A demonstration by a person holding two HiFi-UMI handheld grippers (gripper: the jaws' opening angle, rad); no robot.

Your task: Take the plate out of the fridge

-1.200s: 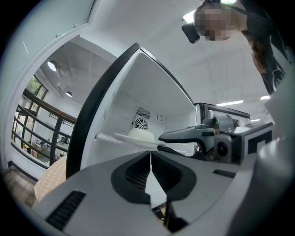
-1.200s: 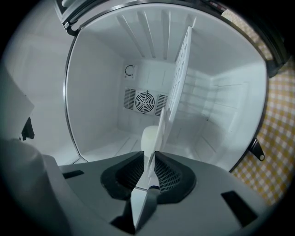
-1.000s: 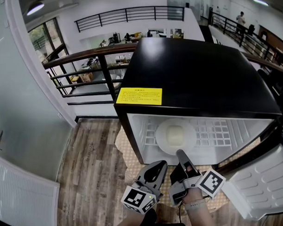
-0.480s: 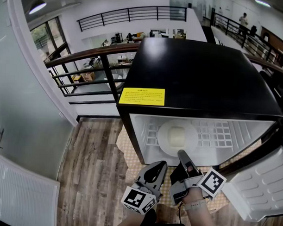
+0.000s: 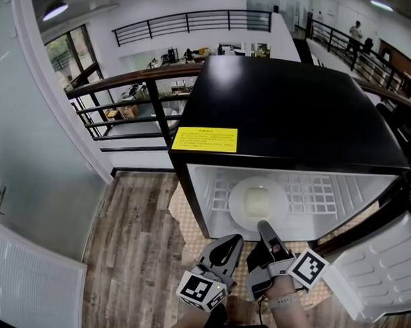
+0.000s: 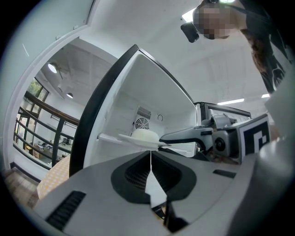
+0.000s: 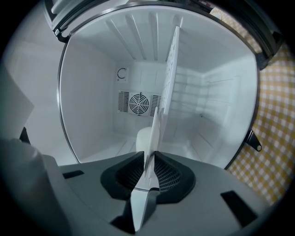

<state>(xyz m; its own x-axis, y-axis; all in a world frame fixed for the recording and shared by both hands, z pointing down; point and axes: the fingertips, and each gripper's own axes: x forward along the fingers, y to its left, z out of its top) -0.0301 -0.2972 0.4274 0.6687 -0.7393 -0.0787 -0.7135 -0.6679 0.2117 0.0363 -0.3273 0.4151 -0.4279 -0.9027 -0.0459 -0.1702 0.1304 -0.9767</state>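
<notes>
The round white plate, carrying a pale block, sits on the white wire shelf inside the open black fridge. The right claw pinches its near rim; the left claw hangs closed and empty, just outside.

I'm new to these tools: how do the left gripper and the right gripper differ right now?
The right gripper reaches the plate in the open fridge; the left gripper hangs back outside. The right gripper's jaws grip the plate's rim; the left gripper's jaws hold nothing. Both pairs of jaws are shut.
</notes>
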